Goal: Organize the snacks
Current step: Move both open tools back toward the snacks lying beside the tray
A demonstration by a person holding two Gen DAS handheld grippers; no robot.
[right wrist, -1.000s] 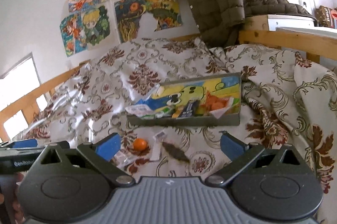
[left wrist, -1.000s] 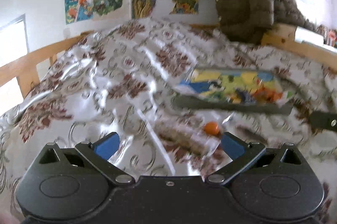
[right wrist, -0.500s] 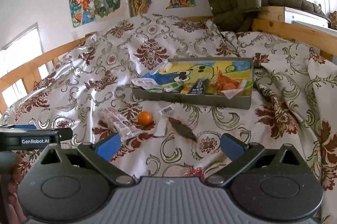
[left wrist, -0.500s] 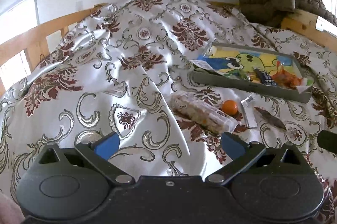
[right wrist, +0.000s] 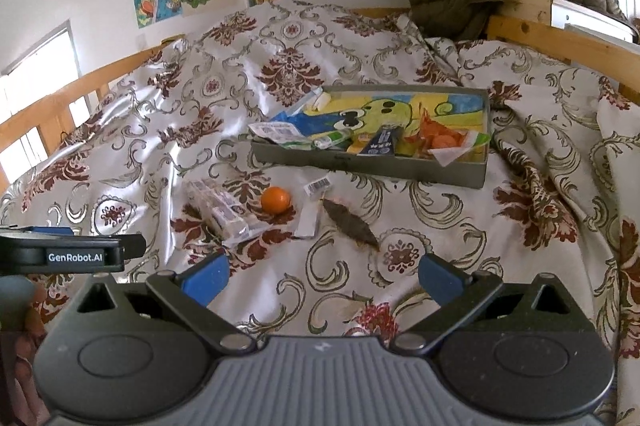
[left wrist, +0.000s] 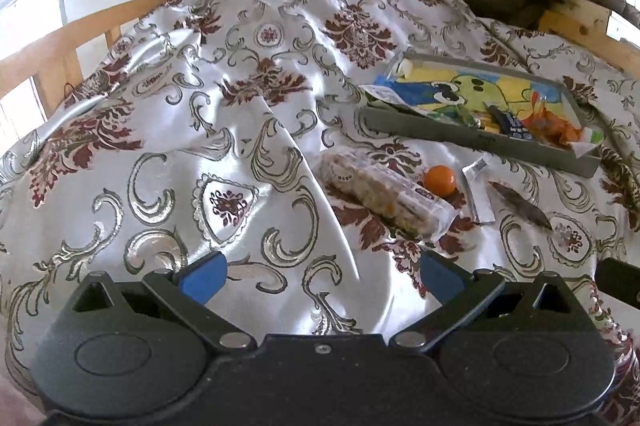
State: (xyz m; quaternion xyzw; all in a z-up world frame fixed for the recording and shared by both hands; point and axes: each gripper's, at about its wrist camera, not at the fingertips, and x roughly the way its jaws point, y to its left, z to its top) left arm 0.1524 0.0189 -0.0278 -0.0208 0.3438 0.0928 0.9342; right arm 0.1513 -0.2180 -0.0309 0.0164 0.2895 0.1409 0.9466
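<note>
Both views tilted down since before, both tools [left wrist: 320,276] [right wrist: 322,276] wide open, empty, snack bar [left wrist: 386,195] ahead of left.

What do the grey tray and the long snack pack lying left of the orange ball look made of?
Grey tray: probably thin metal or rigid card, matte grey walls with crisp corners; cannot tell which. Long snack pack: clear glossy plastic film, since the grainy contents show through and its crinkled ends catch the light.
</note>
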